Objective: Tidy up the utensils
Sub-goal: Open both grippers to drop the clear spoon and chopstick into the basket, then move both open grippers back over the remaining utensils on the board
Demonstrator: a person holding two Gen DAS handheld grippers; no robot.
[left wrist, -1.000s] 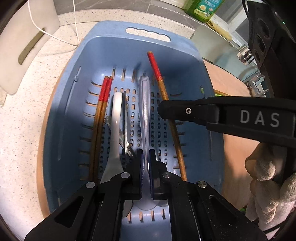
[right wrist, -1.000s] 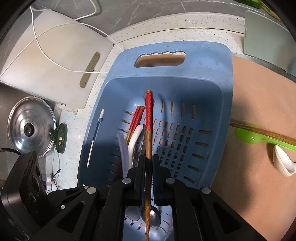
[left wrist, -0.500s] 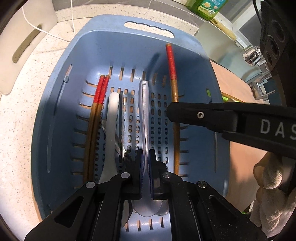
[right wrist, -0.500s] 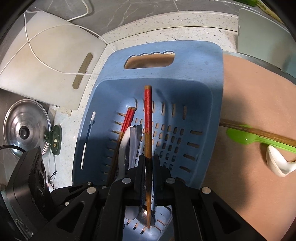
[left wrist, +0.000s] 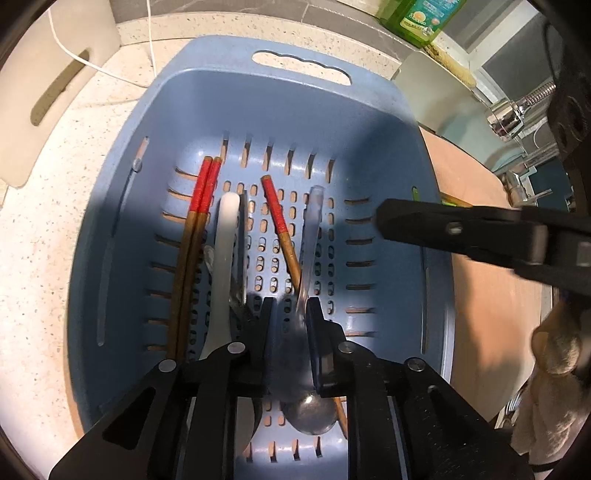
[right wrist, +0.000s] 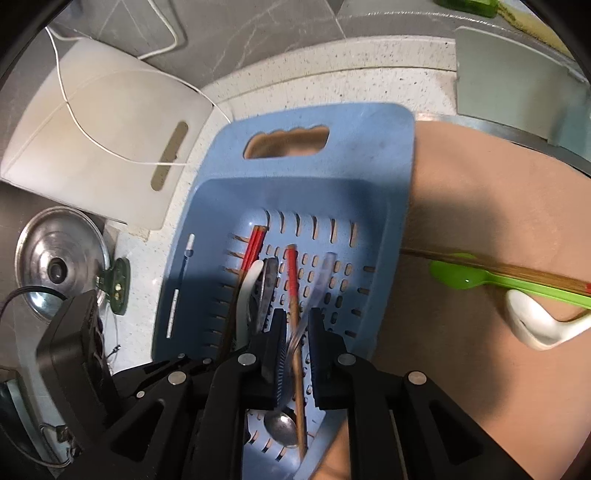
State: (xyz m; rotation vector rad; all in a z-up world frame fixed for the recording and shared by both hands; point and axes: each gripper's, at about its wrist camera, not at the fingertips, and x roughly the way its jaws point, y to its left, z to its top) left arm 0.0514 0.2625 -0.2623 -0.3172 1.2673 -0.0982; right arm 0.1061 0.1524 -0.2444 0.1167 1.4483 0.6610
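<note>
A blue perforated basket holds a pair of red-tipped chopsticks, a white spoon, a single red-tipped chopstick and a clear-handled metal spoon. My left gripper is open above the basket, the clear spoon lying loose between its fingers. My right gripper is open over the single chopstick, which lies in the basket. On the brown mat lie a green spoon, another chopstick and a white ceramic spoon.
A white cutting board with a white cable lies beyond the basket on the speckled counter. A steel pot lid is at the left. A green detergent bottle and a faucet are at the back right.
Both grippers opened. The right one released the single chopstick, which dropped into the basket and now lies diagonally. The left one released the clear spoon. Both views pulled back slightly.
</note>
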